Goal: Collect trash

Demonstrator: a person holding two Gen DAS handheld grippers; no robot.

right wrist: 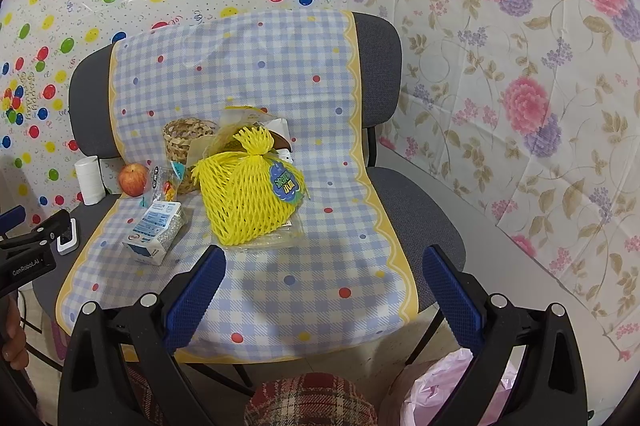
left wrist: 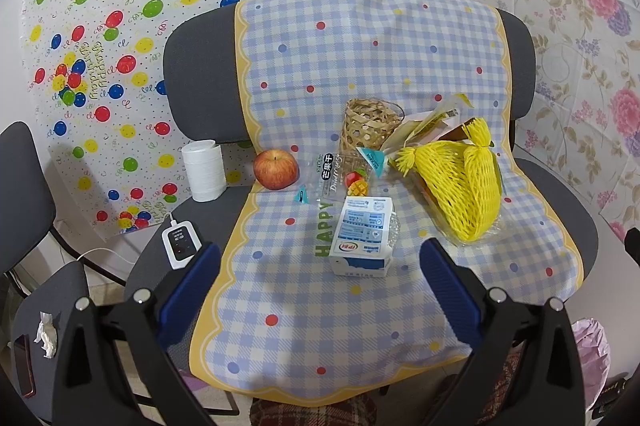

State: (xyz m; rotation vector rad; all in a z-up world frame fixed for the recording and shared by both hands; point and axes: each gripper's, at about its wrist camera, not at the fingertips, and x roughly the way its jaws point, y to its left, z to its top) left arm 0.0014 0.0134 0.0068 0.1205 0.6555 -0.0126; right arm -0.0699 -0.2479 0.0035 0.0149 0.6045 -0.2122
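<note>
- Left wrist view: left gripper hovers above the front of a grey upholstered chair draped with a blue-and-white checked cloth with yellow scalloped border. Blue-padded fingers spread wide, holding nothing.
- A crushed white-and-blue milk carton lies on the cloth between and just beyond the fingertips, not touching them.
- Behind the carton: a clear dried-mango snack wrapper, a small blue torn wrapper corner to its left, a woven bamboo basket upright.
- Right of the carton: a yellow foam fruit net on clear plastic packaging.
- A red apple sits at the cloth's left edge; a white paper roll stands on the bare seat beside it; a white digital timer with cord is near the left finger.
- Right wrist view: right gripper held over the seat's front, fingers spread, empty.
- Yellow foam net lies just beyond the left fingertip, apart from it; carton further left.
- A pink plastic bag shows below the seat, lower right.
- The left gripper's black body is at the left edge.
</note>
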